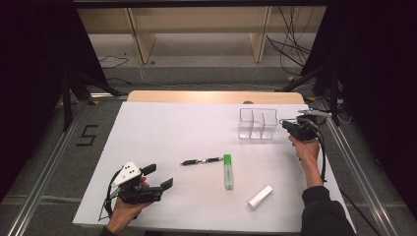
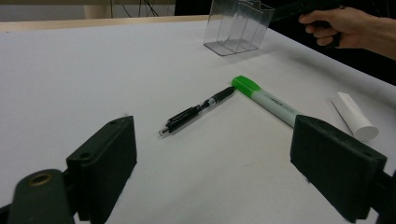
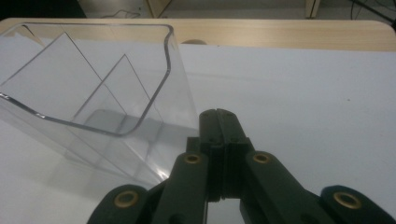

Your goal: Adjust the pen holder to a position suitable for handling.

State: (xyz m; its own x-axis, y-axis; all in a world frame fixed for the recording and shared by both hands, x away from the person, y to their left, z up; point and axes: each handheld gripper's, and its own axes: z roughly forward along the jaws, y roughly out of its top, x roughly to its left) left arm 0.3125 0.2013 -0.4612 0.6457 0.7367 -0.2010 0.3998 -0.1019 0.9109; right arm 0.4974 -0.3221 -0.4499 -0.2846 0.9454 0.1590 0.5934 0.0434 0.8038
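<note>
Nearest to me, my left gripper [image 1: 158, 176] rests at the near left edge of the table [image 1: 162, 128] with its jaws spread wide and nothing between them, aimed across the white surface at the black pen [image 2: 196, 111], whose tip touches the cap of the green highlighter [image 2: 266, 100]. A white tube [image 1: 260, 196] lies near the front right, apart from both. Farther out on the right, my right gripper [image 3: 219, 122] has its jaws pressed fully together on nothing, and it sits just beside the clear organizer [image 1: 257, 123], right at the wall of the end compartment, whose insides look empty. My worry is that organizer: it is light, see-through plastic, and with the closed jaw tips this close to its side, a small drift of my right hand could nudge it, slide it toward the far edge or tip it over. I also judge that a left reach for the pen could roll it against the highlighter and knock both askew, since they already touch.
</note>
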